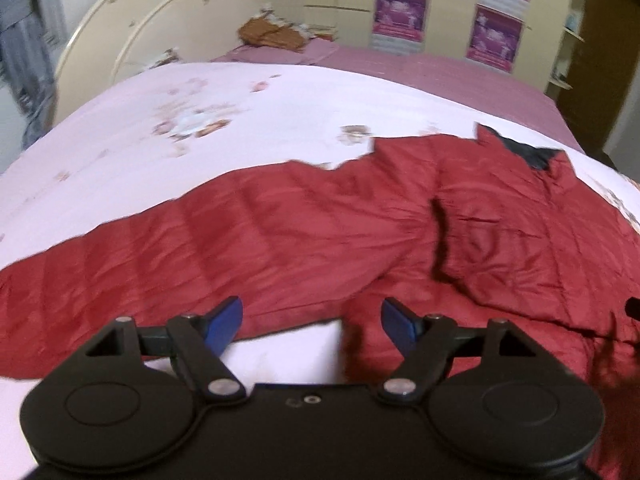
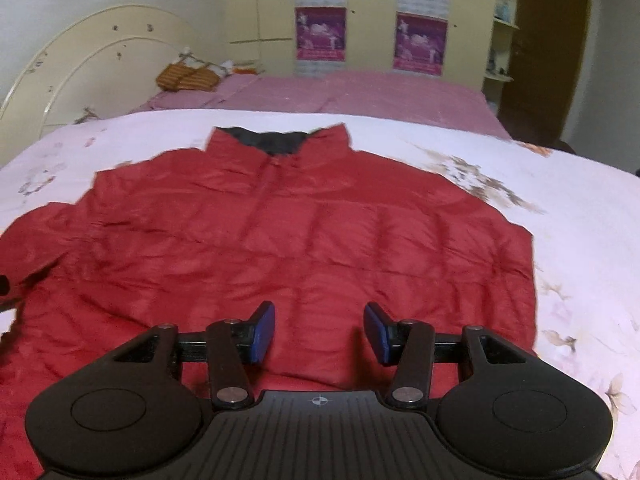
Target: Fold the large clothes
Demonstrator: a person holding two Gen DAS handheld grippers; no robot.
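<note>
On the bed [image 2: 580,248]: red jacket [image 2: 280,248] lies flat, collar toward far edge | left gripper [image 1: 312,326] fingers spread, empty | right gripper [image 2: 319,332] fingers spread, empty, over hem

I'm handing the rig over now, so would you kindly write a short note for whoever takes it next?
Left tool: open, nothing between its pads, above the jacket's near edge.
Right tool: open, empty, over the jacket's body.
Red puffer jacket: front up on the floral bedspread, collar at the far end, one sleeve stretched out sideways.
Done: jacket spread out.
Left: all the folds, probably sleeves first.
</note>
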